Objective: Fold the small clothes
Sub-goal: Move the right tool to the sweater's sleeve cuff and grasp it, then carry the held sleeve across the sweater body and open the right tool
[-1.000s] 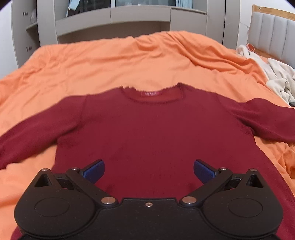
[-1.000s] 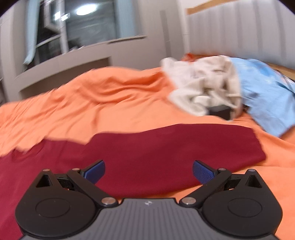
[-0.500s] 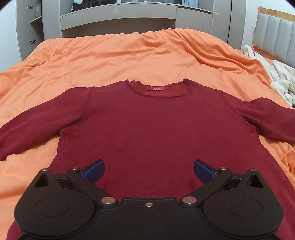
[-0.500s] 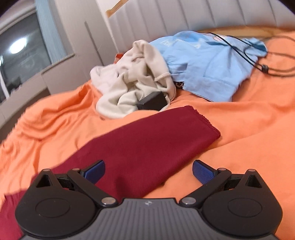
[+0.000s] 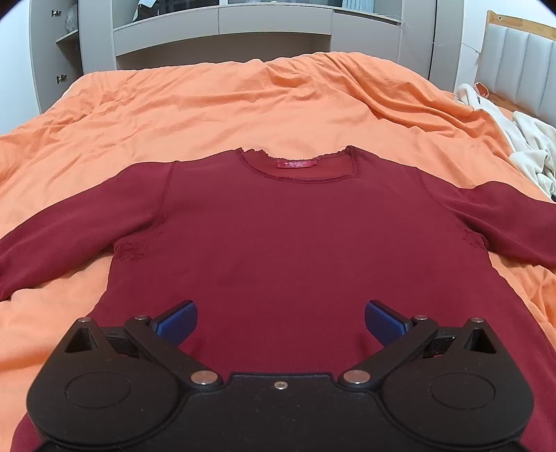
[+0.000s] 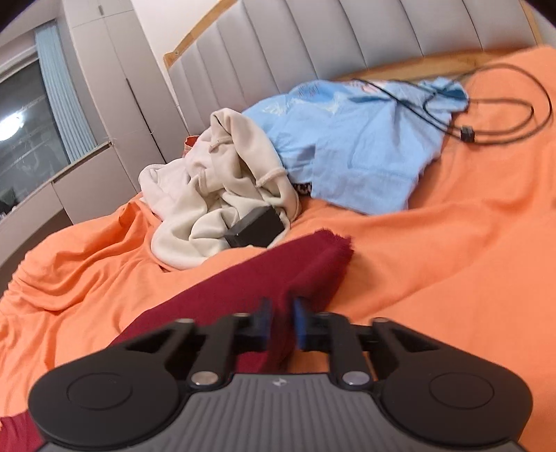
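A dark red long-sleeved top [image 5: 278, 236] lies flat, face up, on the orange bedspread [image 5: 226, 104], both sleeves spread out to the sides. My left gripper [image 5: 280, 321] is open and empty, hovering over the lower body of the top. My right gripper [image 6: 280, 325] is shut on the top's right sleeve [image 6: 278, 274] near its cuff, and the sleeve bunches up between the blue pads.
A cream garment [image 6: 215, 194] with a black box [image 6: 257, 227] on it and a light blue garment [image 6: 354, 142] lie near the padded headboard [image 6: 312, 45]. A black cable [image 6: 493, 114] loops on the bedspread. Grey cabinets [image 5: 222, 24] stand beyond the bed.
My right gripper moved onto the sleeve end and closed on it, having been open above it before. My left gripper stays open and has hardly shifted.
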`<state>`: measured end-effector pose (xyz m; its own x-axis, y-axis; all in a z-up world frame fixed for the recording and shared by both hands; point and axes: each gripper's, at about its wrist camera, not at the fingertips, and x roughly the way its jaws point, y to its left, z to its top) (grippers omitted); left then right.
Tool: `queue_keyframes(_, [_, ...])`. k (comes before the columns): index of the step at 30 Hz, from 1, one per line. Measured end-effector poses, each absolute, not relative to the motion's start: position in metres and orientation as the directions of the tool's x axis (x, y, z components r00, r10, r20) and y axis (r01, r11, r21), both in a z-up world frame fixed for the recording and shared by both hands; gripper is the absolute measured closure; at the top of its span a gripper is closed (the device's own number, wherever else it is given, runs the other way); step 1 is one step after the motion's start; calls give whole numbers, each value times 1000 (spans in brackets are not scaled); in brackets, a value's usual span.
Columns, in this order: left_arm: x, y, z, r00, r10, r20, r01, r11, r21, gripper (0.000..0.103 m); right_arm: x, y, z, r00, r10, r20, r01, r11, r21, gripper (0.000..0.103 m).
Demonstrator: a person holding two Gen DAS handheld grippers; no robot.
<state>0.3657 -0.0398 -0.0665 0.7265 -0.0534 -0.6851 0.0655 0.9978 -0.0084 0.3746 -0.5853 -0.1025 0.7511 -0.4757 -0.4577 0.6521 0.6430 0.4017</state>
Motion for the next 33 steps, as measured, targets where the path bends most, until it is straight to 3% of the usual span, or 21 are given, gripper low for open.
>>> queue_keyframes(12, [367,-23,-54,746,-53,-664,29,998,-47,1,384,-527,-26,890,-386,-243,446,848,286,98])
queue_keyframes(21, [366,19,-26,801,17,-598,-91,992,-93,1,419,-386,34,989,-99,-113,111,988,106,99])
queue_keyframes(27, [366,51,-10,824,80,-561,-187,973,-135,1,437,-272,32,975,166,-149,-162,986,39,99])
queue_keyframes(33, [361,85,5,838,152,-524,-287,940,-185,1,443,-172,-11,888,337,-313,-376,924,-73,99])
